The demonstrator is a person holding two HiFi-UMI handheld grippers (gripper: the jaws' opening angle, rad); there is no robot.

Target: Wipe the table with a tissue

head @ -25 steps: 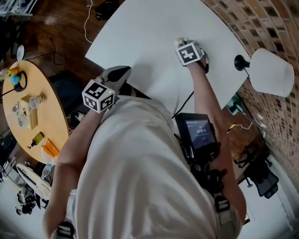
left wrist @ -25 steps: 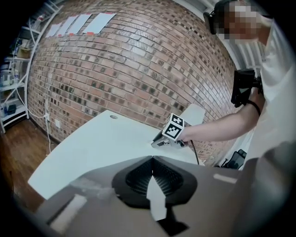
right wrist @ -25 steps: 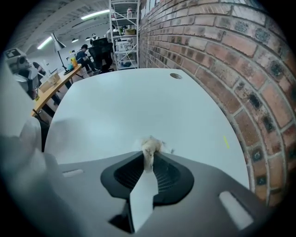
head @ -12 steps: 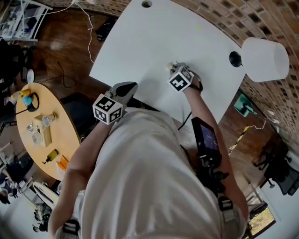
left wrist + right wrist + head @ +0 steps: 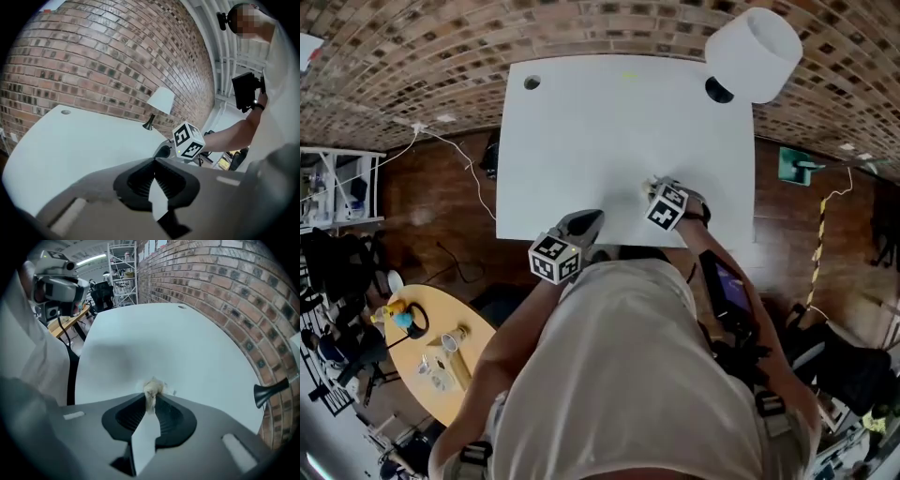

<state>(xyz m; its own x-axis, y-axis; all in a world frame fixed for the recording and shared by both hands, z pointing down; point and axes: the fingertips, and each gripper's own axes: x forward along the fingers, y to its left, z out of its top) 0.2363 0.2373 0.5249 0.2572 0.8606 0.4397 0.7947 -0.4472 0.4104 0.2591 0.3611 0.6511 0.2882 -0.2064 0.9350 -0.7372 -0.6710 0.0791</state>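
On the white table (image 5: 609, 122), close to its near edge, the right gripper (image 5: 151, 398) is pinching a crumpled tissue (image 5: 153, 388) at its tips, and the wad looks to be down on the tabletop. The left gripper (image 5: 153, 162) has its jaws pressed together, nothing in them, by that same edge. The only print is black-and-white square markers on each gripper's cube (image 5: 667, 206). A white lamp (image 5: 753, 42) stands at the far corner.

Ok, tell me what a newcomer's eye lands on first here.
The big white table against the brick wall dominates, with a white lamp at its far right corner. Next, the right tongs pinch a crumpled tissue down on the tabletop near the person's edge. The left tongs hang shut and empty by that edge.
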